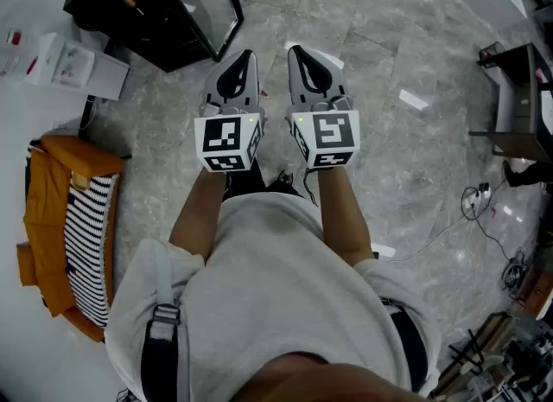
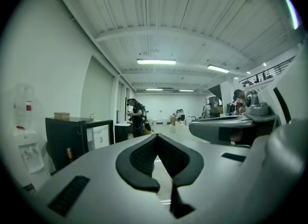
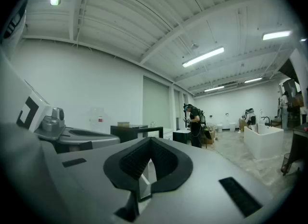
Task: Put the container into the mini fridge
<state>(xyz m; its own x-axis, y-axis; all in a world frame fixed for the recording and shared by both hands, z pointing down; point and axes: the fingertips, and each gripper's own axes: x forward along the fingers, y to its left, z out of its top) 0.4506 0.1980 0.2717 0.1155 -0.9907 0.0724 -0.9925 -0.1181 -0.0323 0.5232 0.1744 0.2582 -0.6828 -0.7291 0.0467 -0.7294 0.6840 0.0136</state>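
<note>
Left tool (image 1: 244, 56) (image 2: 156, 136) and right tool (image 1: 297, 51) (image 3: 150, 139) are held side by side at waist height over the grey stone floor (image 1: 406, 158), both pointing forward. Both are clenched: tips meet, nothing between them. The black mini fridge (image 1: 143, 11) (image 2: 77, 138) (image 3: 134, 132) with a glass door stands ahead and left, well apart from both tools. A tan container (image 2: 61, 116) (image 3: 123, 124) sits on top of the fridge, not inside. A white water dispenser (image 2: 24, 141) stands left of the fridge. Another person (image 2: 136, 118) stands far down the room.
</note>
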